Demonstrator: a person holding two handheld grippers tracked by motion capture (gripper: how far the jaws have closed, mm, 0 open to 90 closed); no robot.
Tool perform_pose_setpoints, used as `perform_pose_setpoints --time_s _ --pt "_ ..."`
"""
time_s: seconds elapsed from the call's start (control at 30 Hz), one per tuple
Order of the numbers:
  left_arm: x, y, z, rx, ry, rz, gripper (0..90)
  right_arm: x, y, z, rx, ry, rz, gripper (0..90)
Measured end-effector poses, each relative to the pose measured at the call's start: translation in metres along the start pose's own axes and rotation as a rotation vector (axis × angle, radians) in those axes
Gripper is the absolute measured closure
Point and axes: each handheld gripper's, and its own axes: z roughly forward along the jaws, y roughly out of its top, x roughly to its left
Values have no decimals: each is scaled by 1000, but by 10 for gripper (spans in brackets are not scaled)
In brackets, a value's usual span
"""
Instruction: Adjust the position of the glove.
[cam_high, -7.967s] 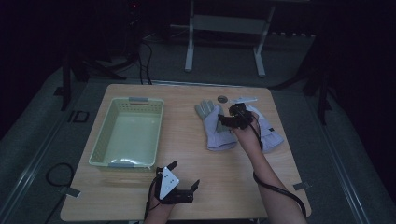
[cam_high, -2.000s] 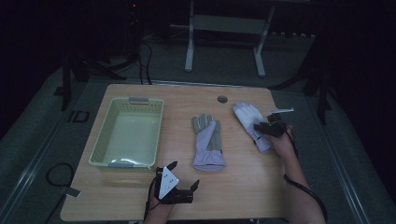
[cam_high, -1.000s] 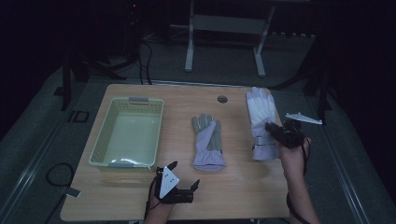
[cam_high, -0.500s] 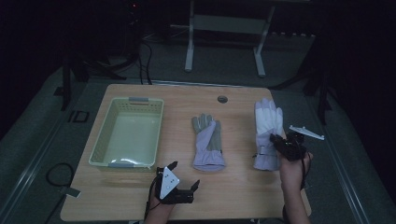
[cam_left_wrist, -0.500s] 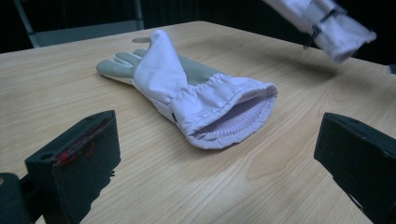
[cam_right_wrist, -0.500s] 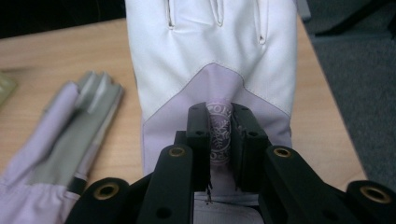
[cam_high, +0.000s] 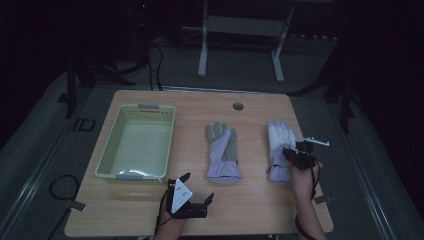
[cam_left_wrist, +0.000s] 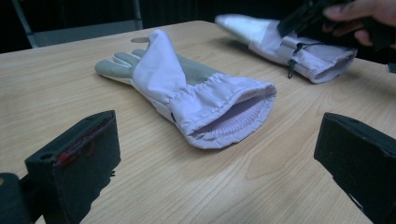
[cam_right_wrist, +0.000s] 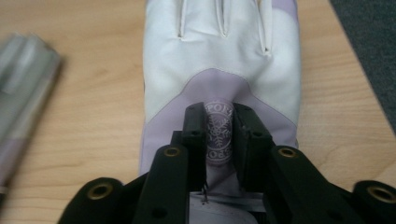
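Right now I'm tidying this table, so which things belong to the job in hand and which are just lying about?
In use:
white-and-lilac fabric glove, pinched by the right hand-held gripper
grey-palmed lilac glove
open left hand-held gripper

Probably lying about:
pale green plastic basket

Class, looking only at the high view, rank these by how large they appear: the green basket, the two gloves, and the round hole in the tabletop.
1. Green basket, clearly largest.
2. Middle glove and right-hand glove, held by the right claw, look alike, so no ranking between them.
3. Round hole, smallest.
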Motion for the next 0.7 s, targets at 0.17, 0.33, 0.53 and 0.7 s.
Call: perform_pose_setpoints --time_s 0.17,0.33,0.53,0.7 --pt "0 0 0 0 -1 1 5 -3 -7 11 10 8 -32 687" --pt "0 0 0 -1 0 1 5 -5 -5 7 3 25 -80 620" --pt "-1 0 0 1 1 5 5 -11 4 -7 3 155 -151 541" --pt "-1 0 0 1 2 5 4 -12 8 -16 -24 202 -272 538"
